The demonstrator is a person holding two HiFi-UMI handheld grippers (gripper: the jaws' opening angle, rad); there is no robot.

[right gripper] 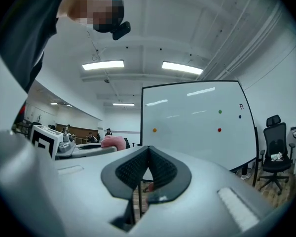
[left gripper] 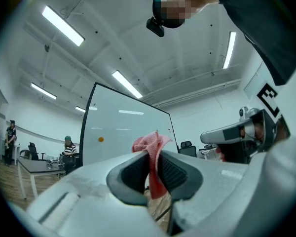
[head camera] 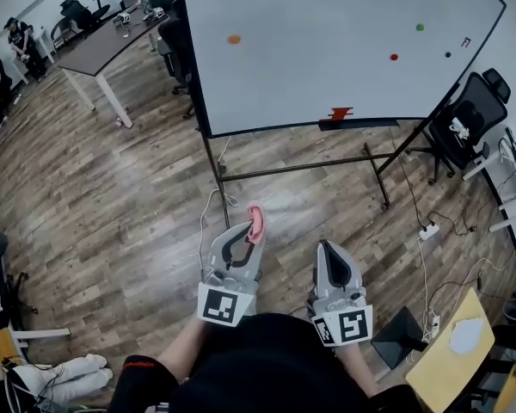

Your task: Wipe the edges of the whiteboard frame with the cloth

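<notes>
A large whiteboard (head camera: 327, 41) on a wheeled stand faces me, its dark frame (head camera: 192, 67) running down the left edge and along the bottom. It also shows in the left gripper view as the whiteboard (left gripper: 123, 132) and in the right gripper view as the whiteboard (right gripper: 192, 122). My left gripper (head camera: 254, 224) is shut on a pink cloth (head camera: 256, 222), which sticks out past the tips as the cloth (left gripper: 152, 154). My right gripper (head camera: 326, 249) is shut with nothing in it. Both are held low, well short of the board.
A long table (head camera: 112, 46) with office chairs stands at the back left, with people near it. A black chair (head camera: 473, 110) and a power strip (head camera: 428, 231) with cables lie to the right. A yellow board (head camera: 451, 351) sits at the lower right. The board's stand legs (head camera: 301, 170) cross the wood floor.
</notes>
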